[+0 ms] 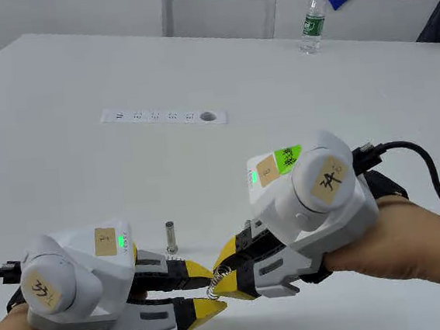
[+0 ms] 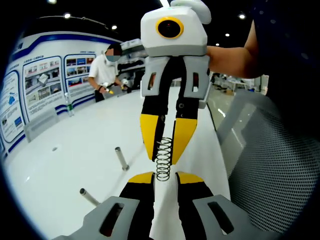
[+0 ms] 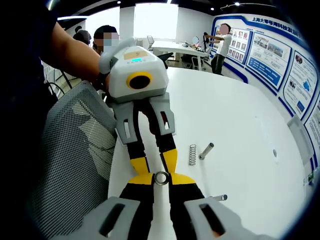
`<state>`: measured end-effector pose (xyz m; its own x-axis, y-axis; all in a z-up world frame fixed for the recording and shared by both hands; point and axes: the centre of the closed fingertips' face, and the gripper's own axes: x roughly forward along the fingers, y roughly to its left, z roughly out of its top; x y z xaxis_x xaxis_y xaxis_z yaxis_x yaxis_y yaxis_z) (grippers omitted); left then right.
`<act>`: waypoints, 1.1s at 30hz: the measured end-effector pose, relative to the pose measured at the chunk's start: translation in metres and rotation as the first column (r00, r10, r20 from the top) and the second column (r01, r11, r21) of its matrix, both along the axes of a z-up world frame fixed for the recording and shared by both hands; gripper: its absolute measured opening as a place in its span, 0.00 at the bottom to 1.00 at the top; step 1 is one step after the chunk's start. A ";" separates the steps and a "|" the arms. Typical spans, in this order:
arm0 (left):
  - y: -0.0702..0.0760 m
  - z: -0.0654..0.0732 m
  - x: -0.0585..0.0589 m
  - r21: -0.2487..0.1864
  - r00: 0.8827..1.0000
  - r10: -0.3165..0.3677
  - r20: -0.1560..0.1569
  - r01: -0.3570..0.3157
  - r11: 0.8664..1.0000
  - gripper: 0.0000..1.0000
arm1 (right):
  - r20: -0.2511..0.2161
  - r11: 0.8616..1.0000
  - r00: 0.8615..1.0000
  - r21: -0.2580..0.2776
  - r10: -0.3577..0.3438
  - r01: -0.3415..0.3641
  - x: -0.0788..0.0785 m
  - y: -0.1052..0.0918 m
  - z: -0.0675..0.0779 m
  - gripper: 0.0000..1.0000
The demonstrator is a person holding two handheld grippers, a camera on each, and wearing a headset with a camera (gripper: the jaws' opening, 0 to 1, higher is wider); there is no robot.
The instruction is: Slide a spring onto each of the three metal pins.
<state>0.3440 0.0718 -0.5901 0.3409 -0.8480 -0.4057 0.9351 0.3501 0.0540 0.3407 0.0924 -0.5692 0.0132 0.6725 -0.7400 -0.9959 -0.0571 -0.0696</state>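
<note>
A small steel spring [image 1: 218,282] hangs between the two yellow-tipped grippers near the table's front edge. My right gripper [image 1: 226,277] is shut on it; in the right gripper view the spring's round end [image 3: 161,178] sits pinched between my own tips. My left gripper [image 1: 215,292] faces it, open, with its jaws on either side of the spring's free end [image 2: 163,172]. One metal pin [image 1: 171,237] stands upright just behind the left gripper. Two pins [image 2: 120,158] [image 2: 89,197] stand on the white table. A second loose spring [image 3: 192,154] lies beside a pin [image 3: 206,151].
A white power strip [image 1: 163,116] is set in the table's middle, and a water bottle [image 1: 313,17] stands at the far right edge. A mesh chair [image 2: 280,165] is at the near side. People stand in the background [image 2: 102,75].
</note>
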 end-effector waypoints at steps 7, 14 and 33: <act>0.008 0.002 0.001 -0.009 0.999 0.032 -0.010 -0.032 0.999 0.20 | -0.001 1.000 1.000 -0.004 -0.016 0.016 0.004 -0.006 0.001 0.12; 0.019 0.006 0.002 -0.023 0.997 0.076 -0.012 -0.076 0.997 0.22 | 0.001 0.999 0.999 -0.001 -0.034 0.034 0.009 -0.011 0.003 0.12; 0.040 0.010 0.007 -0.049 0.984 0.180 -0.013 -0.180 0.982 0.34 | 0.025 0.997 0.997 -0.014 -0.075 0.075 0.029 -0.028 0.012 0.12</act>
